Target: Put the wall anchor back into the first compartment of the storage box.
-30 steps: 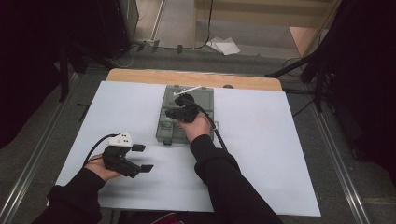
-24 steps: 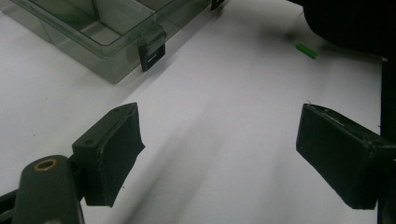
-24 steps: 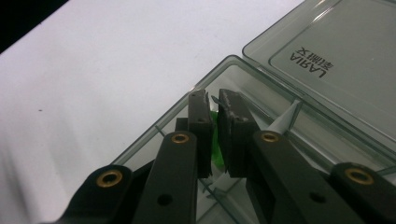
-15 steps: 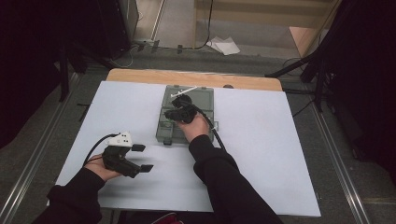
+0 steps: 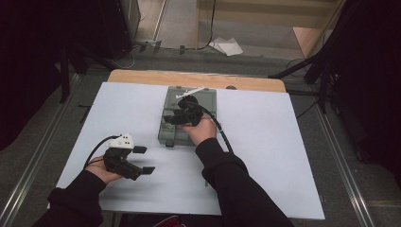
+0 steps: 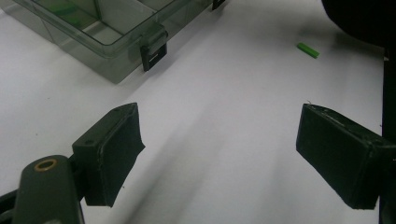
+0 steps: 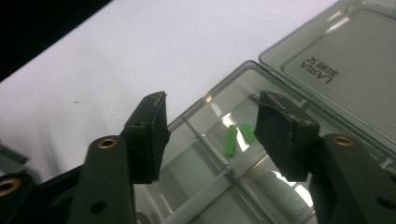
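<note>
Hands are holding two grippers over a white table [image 5: 283, 156]. Right gripper [image 7: 212, 123] is hovering with jaws apart above an open clear box [image 5: 170, 130], where two green sticks [image 7: 236, 135] are lying side by side in one compartment, long axes pointing toward the lid [image 7: 345, 60]. Left gripper [image 6: 219, 154] is resting released; another green stick [image 6: 308, 50] is lying on the table, well apart.

A lab or recording studio: black curtains [image 5: 42, 56] hang on both sides, a stand [image 5: 317, 71] and cables [image 5: 208, 28] sit on the grey floor [image 5: 189, 23], metal rails [image 5: 340, 161] flank the white-covered table [image 5: 265, 142], crumpled paper [image 5: 227, 46] lies behind.
</note>
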A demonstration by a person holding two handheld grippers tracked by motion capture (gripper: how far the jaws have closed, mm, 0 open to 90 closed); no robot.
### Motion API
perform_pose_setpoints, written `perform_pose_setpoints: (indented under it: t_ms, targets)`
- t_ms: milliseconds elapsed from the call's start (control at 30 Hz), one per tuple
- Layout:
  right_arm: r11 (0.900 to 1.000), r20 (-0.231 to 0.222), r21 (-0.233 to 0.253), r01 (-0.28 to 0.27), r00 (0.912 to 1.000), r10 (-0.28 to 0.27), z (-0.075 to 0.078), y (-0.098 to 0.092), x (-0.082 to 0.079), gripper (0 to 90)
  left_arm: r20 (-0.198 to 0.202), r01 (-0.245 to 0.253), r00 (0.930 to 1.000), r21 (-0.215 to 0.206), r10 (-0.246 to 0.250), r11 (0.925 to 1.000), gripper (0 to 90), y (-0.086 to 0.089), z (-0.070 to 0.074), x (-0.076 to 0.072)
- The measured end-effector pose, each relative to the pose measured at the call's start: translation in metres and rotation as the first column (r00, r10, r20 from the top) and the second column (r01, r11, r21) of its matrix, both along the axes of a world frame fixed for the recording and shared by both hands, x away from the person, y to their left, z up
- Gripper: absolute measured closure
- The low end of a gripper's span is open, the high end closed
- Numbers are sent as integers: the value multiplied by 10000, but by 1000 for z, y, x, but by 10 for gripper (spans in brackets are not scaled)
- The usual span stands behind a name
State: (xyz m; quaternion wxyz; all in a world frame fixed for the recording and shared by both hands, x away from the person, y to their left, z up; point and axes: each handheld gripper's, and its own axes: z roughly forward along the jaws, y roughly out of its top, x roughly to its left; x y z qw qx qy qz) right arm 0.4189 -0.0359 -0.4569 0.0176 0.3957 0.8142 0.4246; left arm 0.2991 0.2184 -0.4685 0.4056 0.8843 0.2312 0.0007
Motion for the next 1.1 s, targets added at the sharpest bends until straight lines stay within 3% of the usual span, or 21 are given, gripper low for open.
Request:
perform_pose_setpoints:
  t_ms: [333,1100]
  targets:
    - [9981,354,232,-569,9978,561,10,-6,-20,345,-37,-39,10000,-1,39,10000,137,0,0,0]
    - [9936,723,734,-857,9941,804,8,-45,-61,322,-85,-65,9999,75,65,10000,137,0,-1,0]
